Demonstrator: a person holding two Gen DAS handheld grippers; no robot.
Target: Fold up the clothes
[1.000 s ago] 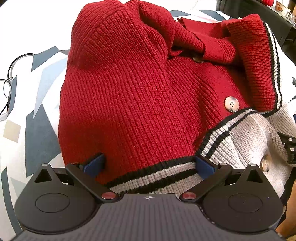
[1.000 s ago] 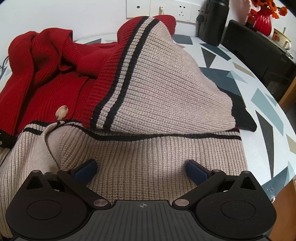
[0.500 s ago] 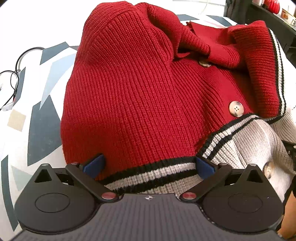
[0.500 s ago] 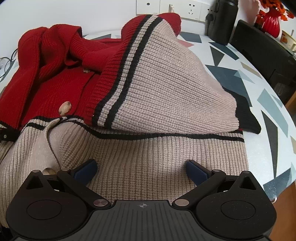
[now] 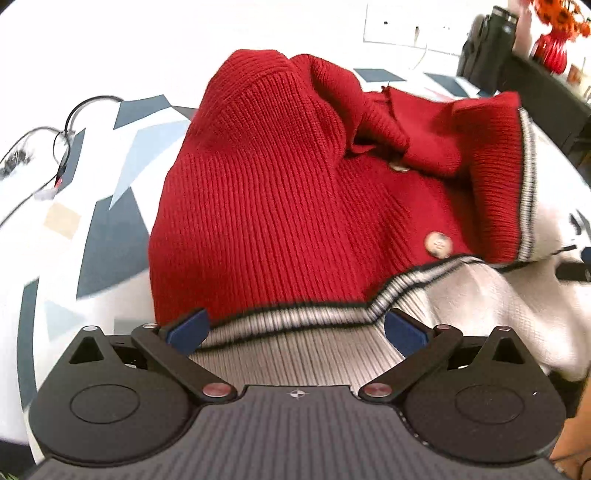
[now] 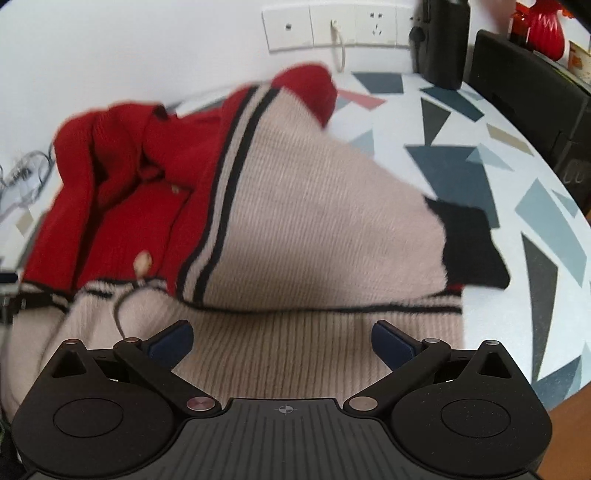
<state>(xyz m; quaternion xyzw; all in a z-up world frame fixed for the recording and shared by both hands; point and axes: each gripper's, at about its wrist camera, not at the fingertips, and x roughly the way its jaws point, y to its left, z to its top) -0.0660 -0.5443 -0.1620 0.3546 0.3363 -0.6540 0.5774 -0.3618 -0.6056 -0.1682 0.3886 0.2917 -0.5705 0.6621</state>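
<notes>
On patterned table (image 6: pixel 461 122), blurred cardigan (image 6: pixel 303 221), both grippers (image 5: pixel 295 328) (image 6: pixel 282 339) spread

Both grippers draw back from the cardigan (image 5: pixel 280 192): it sits farther off in each wrist view, and more of the bench (image 6: pixel 461 122) shows.

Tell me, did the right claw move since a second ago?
Yes. The right claw pulled back and tipped up: the wall sockets show fully and sit lower in its view now, and more table shows past the sweater.
</notes>
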